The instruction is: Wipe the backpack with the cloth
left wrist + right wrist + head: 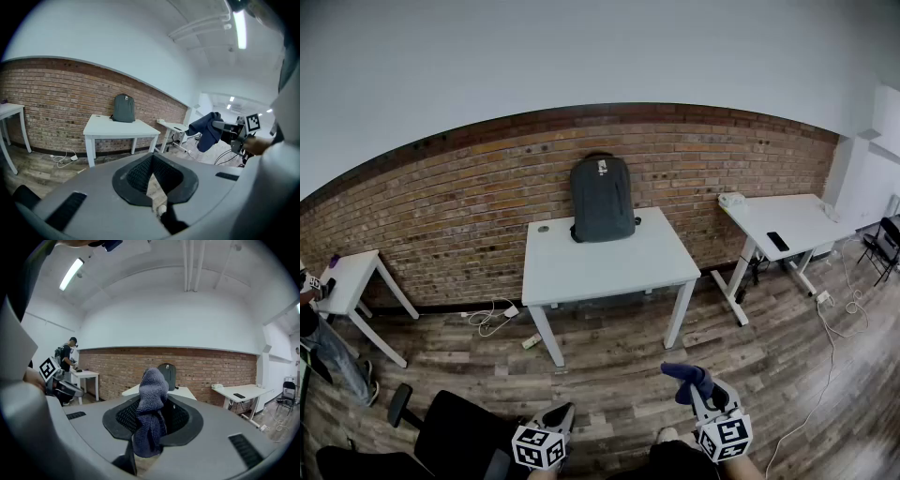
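A dark grey backpack (602, 199) stands upright at the back of a white table (609, 267), leaning on the brick wall. It also shows far off in the left gripper view (123, 108) and, partly hidden by the cloth, in the right gripper view (168, 372). My right gripper (698, 396) is low at the front right, well short of the table, shut on a blue cloth (687, 379) that bunches above its jaws (151, 411). At the front left, my left gripper (564, 412) is shut and holds nothing (153, 203).
A small white table (347, 272) stands at the left with a person (319, 342) beside it. A white desk (787, 220) with a phone (777, 241) is at the right. A black chair (455, 436) sits near my left gripper. Cables (492, 317) lie on the wooden floor.
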Action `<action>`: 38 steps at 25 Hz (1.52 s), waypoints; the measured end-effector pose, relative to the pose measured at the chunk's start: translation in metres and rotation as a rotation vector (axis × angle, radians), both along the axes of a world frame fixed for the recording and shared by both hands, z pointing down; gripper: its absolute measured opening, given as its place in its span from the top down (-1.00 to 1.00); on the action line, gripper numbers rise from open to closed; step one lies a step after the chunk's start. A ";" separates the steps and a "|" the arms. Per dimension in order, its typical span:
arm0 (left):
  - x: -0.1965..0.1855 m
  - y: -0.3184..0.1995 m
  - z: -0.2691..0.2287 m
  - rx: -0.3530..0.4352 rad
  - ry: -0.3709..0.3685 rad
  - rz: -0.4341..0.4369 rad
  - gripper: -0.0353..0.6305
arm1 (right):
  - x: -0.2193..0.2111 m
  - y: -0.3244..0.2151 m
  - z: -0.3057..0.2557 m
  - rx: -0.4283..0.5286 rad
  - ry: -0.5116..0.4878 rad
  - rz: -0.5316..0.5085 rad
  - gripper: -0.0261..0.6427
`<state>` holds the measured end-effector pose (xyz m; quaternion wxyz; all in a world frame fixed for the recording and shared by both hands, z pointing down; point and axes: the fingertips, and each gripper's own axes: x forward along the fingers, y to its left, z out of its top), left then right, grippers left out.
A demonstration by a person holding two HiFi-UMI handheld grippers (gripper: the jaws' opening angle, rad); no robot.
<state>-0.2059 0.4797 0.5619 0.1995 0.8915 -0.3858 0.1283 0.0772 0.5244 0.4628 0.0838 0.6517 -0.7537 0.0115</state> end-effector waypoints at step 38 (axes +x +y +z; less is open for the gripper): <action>0.132 -0.251 -0.033 0.054 -0.071 -0.124 0.91 | 0.153 -0.304 -0.012 0.072 -0.064 -0.119 0.62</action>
